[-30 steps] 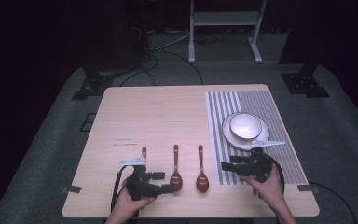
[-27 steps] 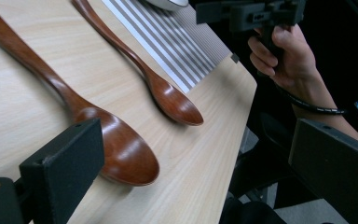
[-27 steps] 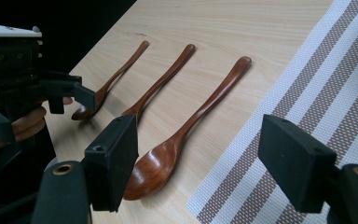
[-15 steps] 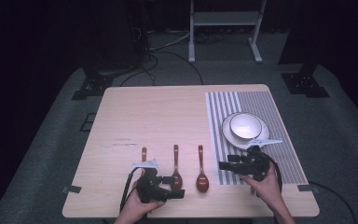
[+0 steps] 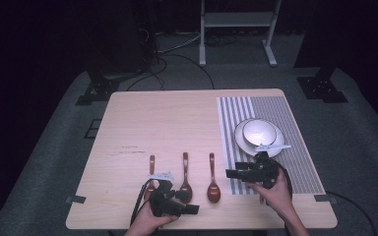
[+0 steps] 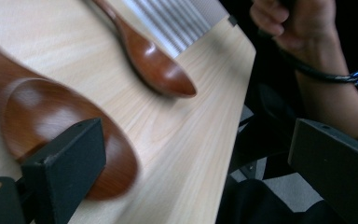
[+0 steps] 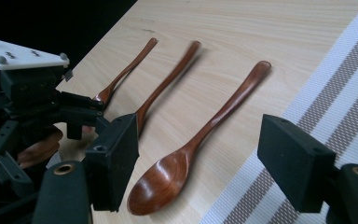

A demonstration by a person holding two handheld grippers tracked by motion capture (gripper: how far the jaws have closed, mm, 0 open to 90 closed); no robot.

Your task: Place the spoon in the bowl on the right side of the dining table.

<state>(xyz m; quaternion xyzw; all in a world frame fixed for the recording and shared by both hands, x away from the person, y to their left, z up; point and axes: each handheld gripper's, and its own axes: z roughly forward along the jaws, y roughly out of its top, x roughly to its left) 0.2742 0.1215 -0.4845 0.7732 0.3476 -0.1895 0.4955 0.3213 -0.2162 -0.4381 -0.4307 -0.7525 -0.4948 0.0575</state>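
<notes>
Bowl (image 5: 257, 132) sat on plate (image 5: 241, 140) — looked empty; both grippers, left (image 5: 192, 206) & right (image 5: 232, 173), spread wide by three spoons (image 5: 213, 187).

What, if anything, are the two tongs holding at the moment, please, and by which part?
Nothing is held. The left tongs stand open by the middle brown wooden spoon's bowl; the right tongs stand open over the rightmost brown wooden spoon.

Bare tabletop (image 5: 177, 118) lies open beyond three wooden spoons (image 5: 184, 172); the bowl (image 5: 257, 132) on its plate (image 5: 238, 140) blocks the striped placemat (image 5: 295, 162).
</notes>
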